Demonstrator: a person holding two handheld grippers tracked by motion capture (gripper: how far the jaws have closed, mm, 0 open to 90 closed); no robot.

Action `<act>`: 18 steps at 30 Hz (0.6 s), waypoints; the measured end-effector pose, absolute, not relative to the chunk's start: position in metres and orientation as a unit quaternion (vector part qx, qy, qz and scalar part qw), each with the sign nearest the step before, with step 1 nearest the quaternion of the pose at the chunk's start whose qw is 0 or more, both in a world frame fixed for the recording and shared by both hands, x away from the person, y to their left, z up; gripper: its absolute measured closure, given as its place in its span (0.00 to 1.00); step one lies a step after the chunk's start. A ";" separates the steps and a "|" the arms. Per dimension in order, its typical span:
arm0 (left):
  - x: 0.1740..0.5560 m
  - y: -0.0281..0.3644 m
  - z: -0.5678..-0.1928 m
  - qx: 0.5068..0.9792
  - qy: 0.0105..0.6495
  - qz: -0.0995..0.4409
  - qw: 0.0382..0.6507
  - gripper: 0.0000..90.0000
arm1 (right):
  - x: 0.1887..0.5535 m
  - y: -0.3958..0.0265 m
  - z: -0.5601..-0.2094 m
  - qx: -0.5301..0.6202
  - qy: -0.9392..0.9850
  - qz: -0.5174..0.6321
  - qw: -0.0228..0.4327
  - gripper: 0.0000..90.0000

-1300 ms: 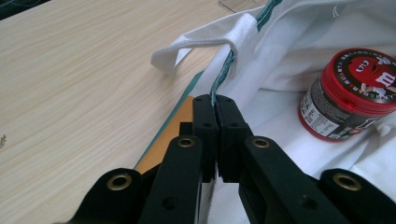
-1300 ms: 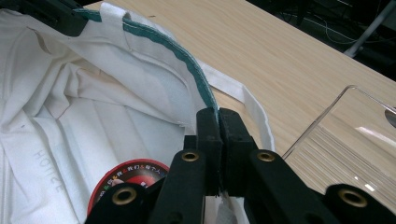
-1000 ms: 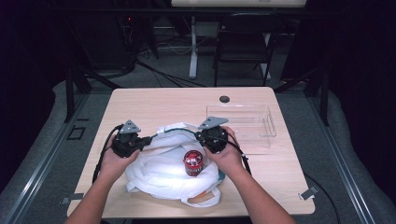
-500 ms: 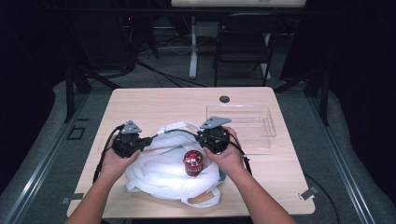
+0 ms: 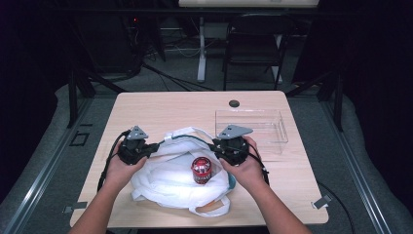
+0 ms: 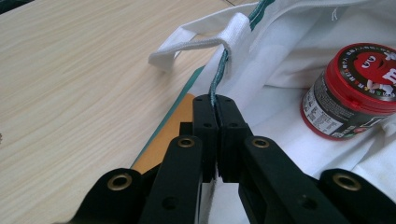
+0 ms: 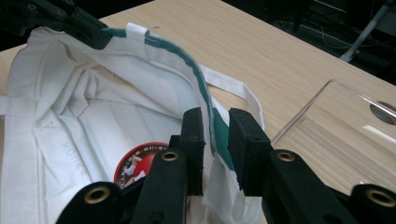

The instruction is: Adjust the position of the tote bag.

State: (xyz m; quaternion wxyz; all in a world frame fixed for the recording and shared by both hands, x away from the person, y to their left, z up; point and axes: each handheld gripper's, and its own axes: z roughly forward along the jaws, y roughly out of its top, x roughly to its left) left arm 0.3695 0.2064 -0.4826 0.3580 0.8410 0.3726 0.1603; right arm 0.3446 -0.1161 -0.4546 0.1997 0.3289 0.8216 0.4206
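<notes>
1. On the tabletop [image 5: 160, 109], near its front edge: a white cloth bag [image 5: 163, 178] with a green-trimmed rim, lying slack with its mouth held open between two hand-held grippers.
2. Left gripper [image 5: 155, 146]: at the bag's left side, jaws together and clamped on the green rim [image 6: 219, 77]. In the left gripper view the trim runs straight out from between the two black pads, with no gap showing.
3. Right gripper [image 5: 214, 146]: at the bag's right side. Its jaws have just been opening and now stand slightly apart. In the right gripper view the green rim [image 7: 198, 79] passes between the pads; it lies by the left pad and is clear of the right one, so it is not pinched.
4. Can [image 5: 200, 169]: red lid, dark printed label, standing upright in the bag's open mouth on the white cloth, between the two grippers and nearer the right one.
5. Bag handles: one white strap [image 6: 196, 44] loops out onto the wood beyond the left gripper; another loop [image 5: 212, 208] lies at the front edge of the bag.
6. Clear tray [image 5: 272, 127]: transparent plastic, on the tabletop behind and to the right of the right gripper, just beside the bag.
7. Hole [image 5: 234, 103]: small round dark opening in the wood, near the far edge.
</notes>
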 end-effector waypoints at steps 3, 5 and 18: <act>0.370 0.206 -0.483 0.840 0.373 0.160 0.359 0.98 | 0.341 -0.119 -0.457 0.331 0.822 0.417 0.204 0.82; 0.370 0.206 -0.483 0.841 0.374 0.158 0.357 0.98 | 0.339 -0.121 -0.459 0.333 0.821 0.416 0.204 0.82; 0.371 0.206 -0.484 0.840 0.377 0.161 0.355 0.98 | 0.336 -0.125 -0.472 0.344 0.820 0.412 0.198 0.81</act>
